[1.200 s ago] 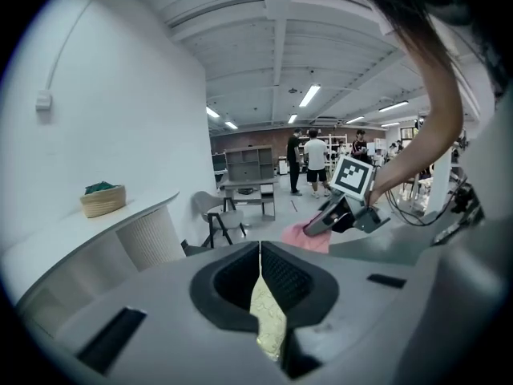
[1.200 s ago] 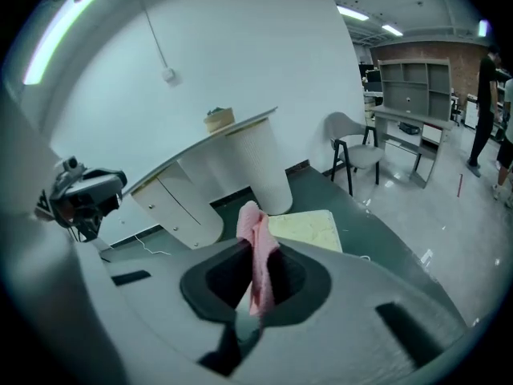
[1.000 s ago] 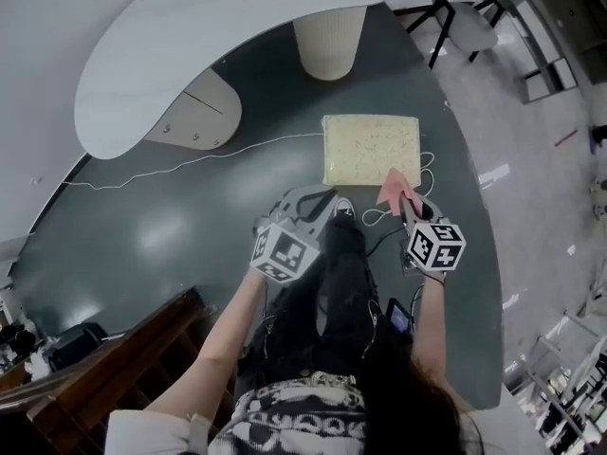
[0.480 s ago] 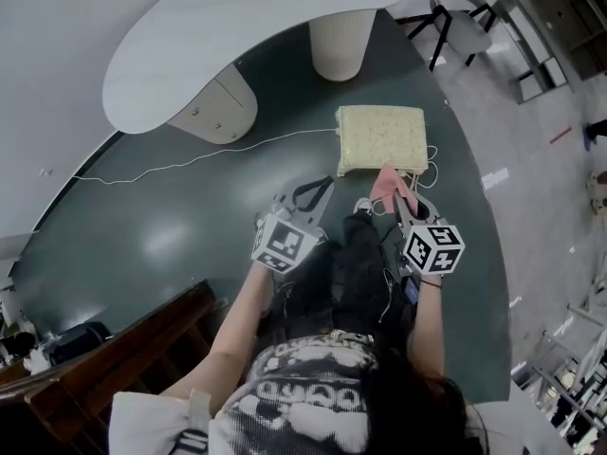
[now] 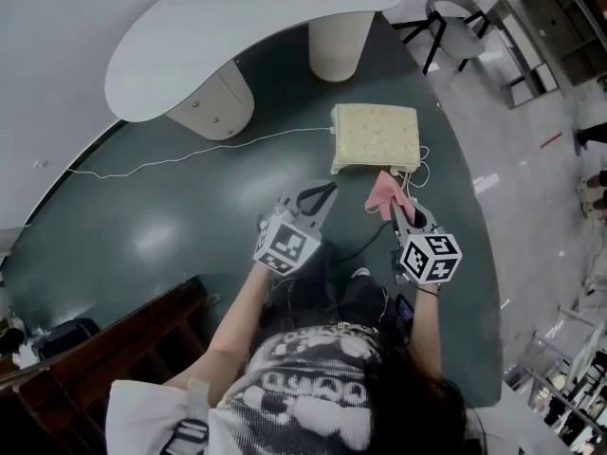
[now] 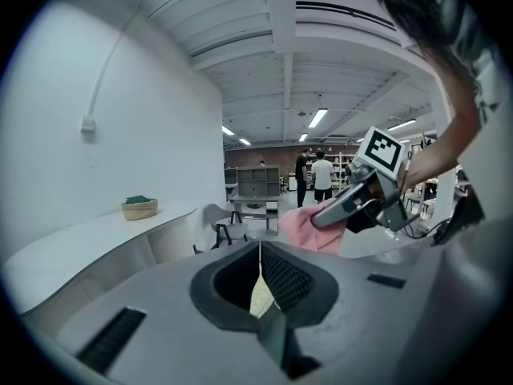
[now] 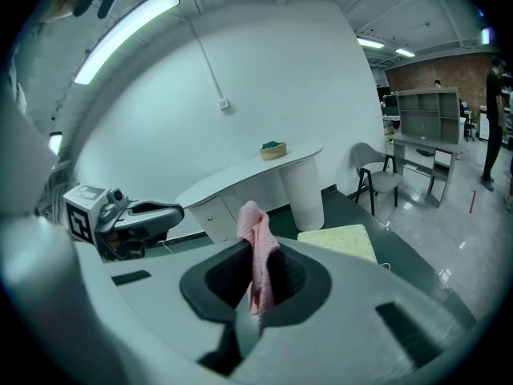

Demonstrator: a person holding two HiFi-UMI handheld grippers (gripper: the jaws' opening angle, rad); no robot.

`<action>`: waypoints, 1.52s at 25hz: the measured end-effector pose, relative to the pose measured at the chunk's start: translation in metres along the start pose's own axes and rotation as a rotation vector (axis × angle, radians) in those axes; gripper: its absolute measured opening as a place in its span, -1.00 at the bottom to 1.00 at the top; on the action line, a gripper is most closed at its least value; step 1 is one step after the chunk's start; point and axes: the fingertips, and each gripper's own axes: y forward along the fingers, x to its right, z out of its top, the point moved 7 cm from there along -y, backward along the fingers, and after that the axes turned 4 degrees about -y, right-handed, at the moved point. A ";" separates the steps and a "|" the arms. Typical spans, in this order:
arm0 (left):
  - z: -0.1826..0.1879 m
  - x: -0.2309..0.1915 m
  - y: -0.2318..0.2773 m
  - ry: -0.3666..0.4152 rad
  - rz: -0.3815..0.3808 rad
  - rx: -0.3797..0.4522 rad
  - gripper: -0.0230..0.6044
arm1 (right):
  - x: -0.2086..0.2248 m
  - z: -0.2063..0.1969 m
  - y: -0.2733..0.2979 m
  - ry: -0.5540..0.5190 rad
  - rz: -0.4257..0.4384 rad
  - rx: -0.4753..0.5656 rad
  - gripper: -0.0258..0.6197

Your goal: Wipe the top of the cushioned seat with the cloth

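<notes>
— What does the cushioned seat [image 5: 375, 136] look like?
— A pale yellow, speckled square pad. It lies flat on the dark green floor [image 5: 190, 226].
— And the cloth [image 5: 384, 190]?
— Pink and crumpled, clamped between the jaws of the right gripper [image 5: 394, 203]. It hangs just off the seat's near edge, by its right corner. I cannot tell whether it touches the seat.
— The left gripper [image 5: 322, 193]?
— Its jaws are pressed together with nothing between them. It is held off the seat's near left corner, apart from it.
— Any writing?
— Only the black-and-white square markers [image 5: 429, 257] on the grippers. A thin white cable [image 5: 237, 143] trails away from the seat's left side, and a white table [image 5: 237, 36] stands beyond the seat.
</notes>
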 end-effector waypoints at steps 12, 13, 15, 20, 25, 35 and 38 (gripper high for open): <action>0.022 0.097 -0.002 0.063 -0.045 0.032 -0.90 | 0.000 -0.028 -0.091 0.005 0.039 0.086 -0.88; 0.024 0.109 -0.003 0.070 -0.051 0.036 -0.91 | 0.001 -0.033 -0.101 0.005 0.040 0.092 -0.88; 0.029 0.133 -0.004 0.086 -0.059 0.043 -0.91 | 0.004 -0.041 -0.121 0.001 0.036 0.104 -0.88; 0.038 0.191 -0.010 0.118 -0.068 0.050 -0.91 | 0.011 -0.060 -0.167 -0.015 0.039 0.137 -0.88; 0.041 0.239 -0.025 0.134 -0.066 0.057 -0.90 | 0.007 -0.078 -0.202 -0.045 0.068 0.161 -0.89; 0.046 0.296 -0.045 0.189 -0.045 0.090 -0.91 | 0.003 -0.100 -0.242 -0.108 0.099 0.194 -0.89; 0.047 0.303 -0.050 0.195 -0.044 0.093 -0.91 | -0.001 -0.102 -0.249 -0.114 0.103 0.198 -0.89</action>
